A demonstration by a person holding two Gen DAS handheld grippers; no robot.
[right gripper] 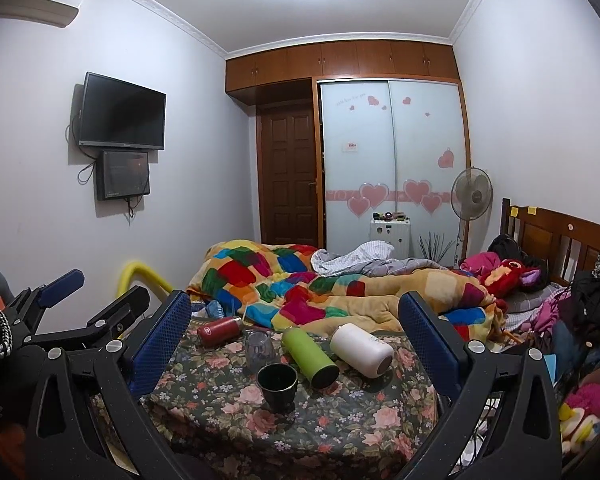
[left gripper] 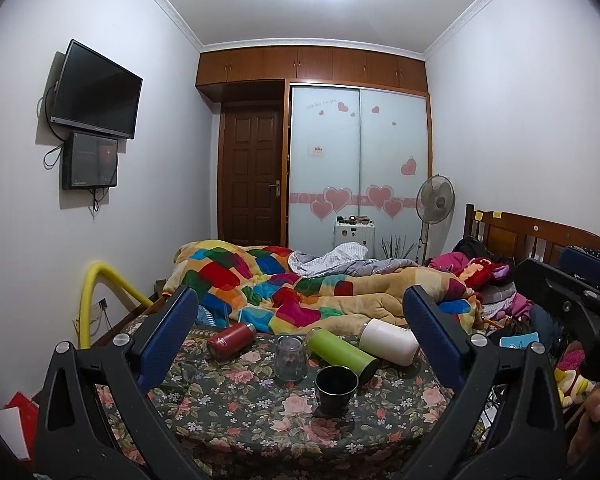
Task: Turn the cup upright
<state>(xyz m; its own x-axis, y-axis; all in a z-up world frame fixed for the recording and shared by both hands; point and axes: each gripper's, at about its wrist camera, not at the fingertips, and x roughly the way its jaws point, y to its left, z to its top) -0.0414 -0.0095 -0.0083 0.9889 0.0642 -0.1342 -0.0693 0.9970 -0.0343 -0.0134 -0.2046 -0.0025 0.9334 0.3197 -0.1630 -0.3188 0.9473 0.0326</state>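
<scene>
Looking along both tools, we see the clear glass cup (left gripper: pixel 289 359) standing mouth-down on the flowered tablecloth (left gripper: pixel 236 412), between the red flask (left gripper: pixel 231 340) and the lime-green bottle (left gripper: pixel 342 350), just behind the upright dark cup (left gripper: pixel 336 386). The left gripper (left gripper: pixel 298 330) and right gripper (right gripper: pixel 296 330) hang back, jaws spread wide and empty. We judge the glass light, rigid, slick and breakable, so we would pinch its sidewall mid-height, gently, then roll it over.
</scene>
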